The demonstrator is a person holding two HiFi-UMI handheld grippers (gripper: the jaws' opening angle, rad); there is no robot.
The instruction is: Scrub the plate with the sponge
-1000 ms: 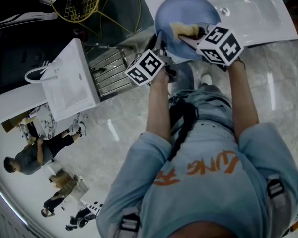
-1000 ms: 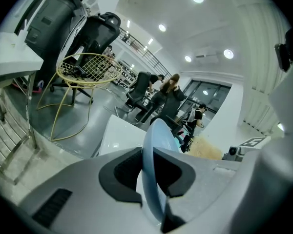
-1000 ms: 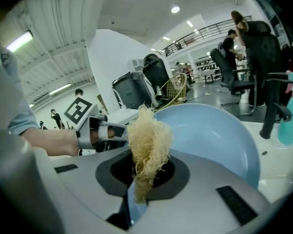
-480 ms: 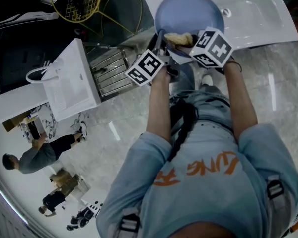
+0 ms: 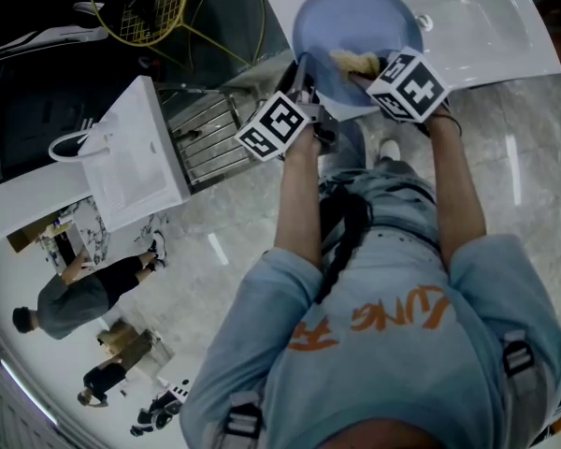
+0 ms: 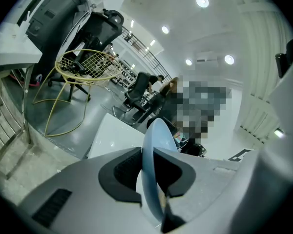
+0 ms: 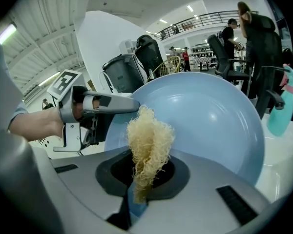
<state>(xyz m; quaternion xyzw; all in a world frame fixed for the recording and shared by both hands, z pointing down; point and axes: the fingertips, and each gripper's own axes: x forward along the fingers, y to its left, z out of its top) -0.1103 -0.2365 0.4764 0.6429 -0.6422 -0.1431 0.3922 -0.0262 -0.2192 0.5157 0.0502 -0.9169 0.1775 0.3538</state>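
Observation:
A pale blue plate [image 5: 355, 36] is held tilted over a white sink basin [image 5: 486, 26]. My left gripper [image 5: 304, 82] is shut on the plate's near-left rim; in the left gripper view the plate [image 6: 151, 169] stands edge-on between the dark pads. My right gripper [image 5: 369, 68] is shut on a yellowish fibrous sponge [image 5: 353, 61], which rests on the plate's inner face. In the right gripper view the sponge [image 7: 147, 147] sticks up from the jaws against the plate [image 7: 210, 116], with the left gripper [image 7: 132, 106] at the rim on the left.
A second white basin [image 5: 131, 157] and a metal rack [image 5: 201, 134] stand to the left. A yellow wire chair [image 5: 145, 3] is behind them. Several people stand on the marble floor at lower left. A teal bottle [image 7: 278, 113] sits on the sink at right.
The right gripper with the sponge has slid from the plate's lower left edge back toward the right and slightly up across the plate. The left gripper and plate have hardly moved.

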